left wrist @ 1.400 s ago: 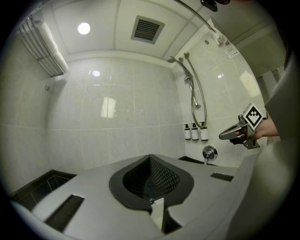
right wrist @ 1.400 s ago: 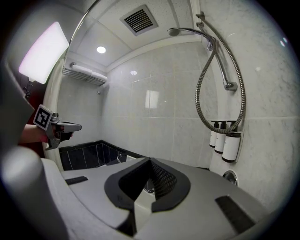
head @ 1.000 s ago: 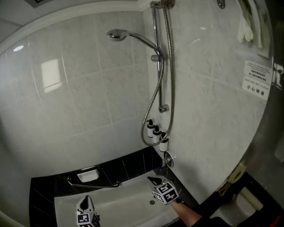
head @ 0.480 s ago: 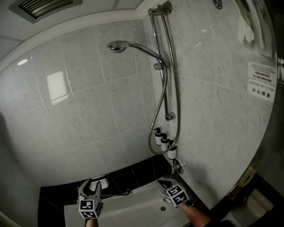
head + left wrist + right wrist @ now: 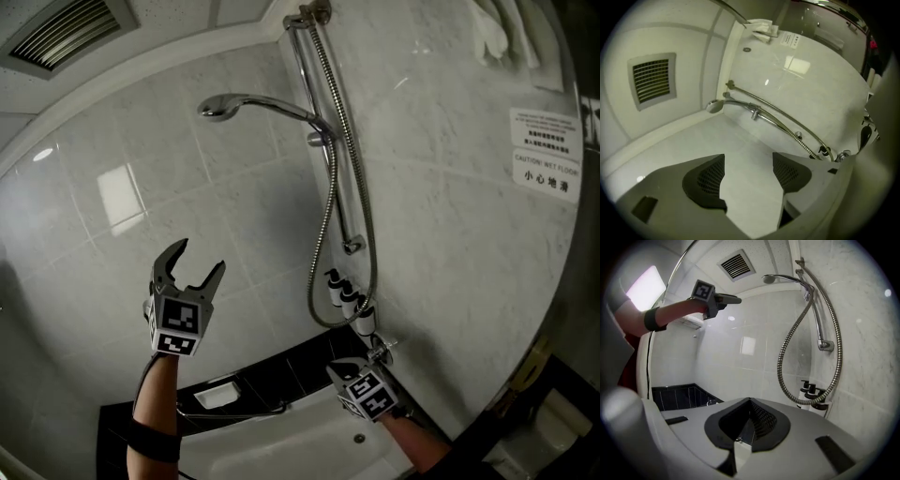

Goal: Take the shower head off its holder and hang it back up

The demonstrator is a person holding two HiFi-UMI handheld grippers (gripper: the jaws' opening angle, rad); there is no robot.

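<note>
Beneath the shower head [image 5: 220, 107], the left gripper [image 5: 199, 256] has just been opening, empty; right gripper [image 5: 331, 372] closed, forearm [image 5: 417, 446] cropped.

We see soft, even light on the pale tiles [image 5: 234, 216], a bright rectangular glare patch [image 5: 120, 192] below and left of the shower head [image 5: 222, 106], lines bowing toward the edges, and both gripper views darkening at their corners.

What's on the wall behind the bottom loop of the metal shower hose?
Three white pump bottles with black tops, in a row. The metal hose crosses them, hiding their bases.
</note>
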